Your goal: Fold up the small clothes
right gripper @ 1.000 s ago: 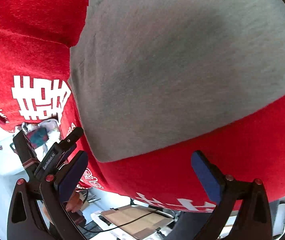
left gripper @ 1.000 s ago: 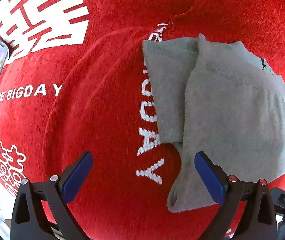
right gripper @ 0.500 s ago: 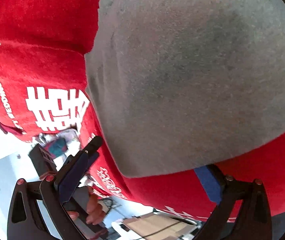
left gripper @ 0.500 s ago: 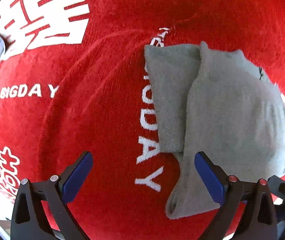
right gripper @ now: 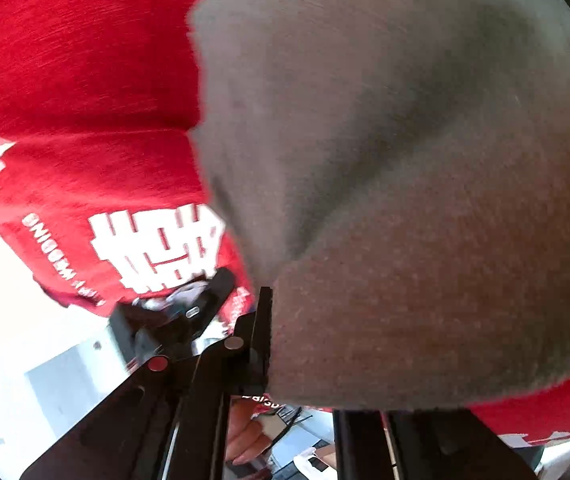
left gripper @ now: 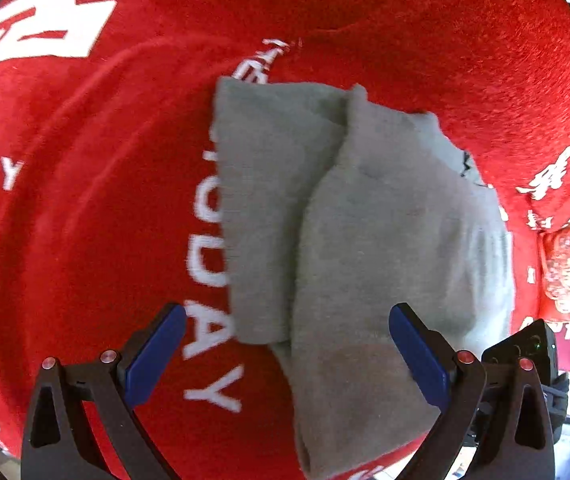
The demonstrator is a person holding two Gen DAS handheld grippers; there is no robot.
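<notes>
— Left wrist view: where does the grey garment (left gripper: 365,240) lie?
— Flat on the red blanket (left gripper: 85,240), covering part of its white lettering (left gripper: 209,256). The left gripper (left gripper: 285,354) hovers over the garment's near end, jaws spread wide, gripping nothing.
— And the right gripper (right gripper: 305,364)?
— Its jaws have just been closing; they now pinch the garment's near edge.

I see the folded garment (left gripper: 385,240) lying on the printed cloth (left gripper: 85,240), its narrower layer tucked under on the left. My left tool (left gripper: 285,356) hangs above its near end; my right tool (right gripper: 269,344) sits at its near edge.
</notes>
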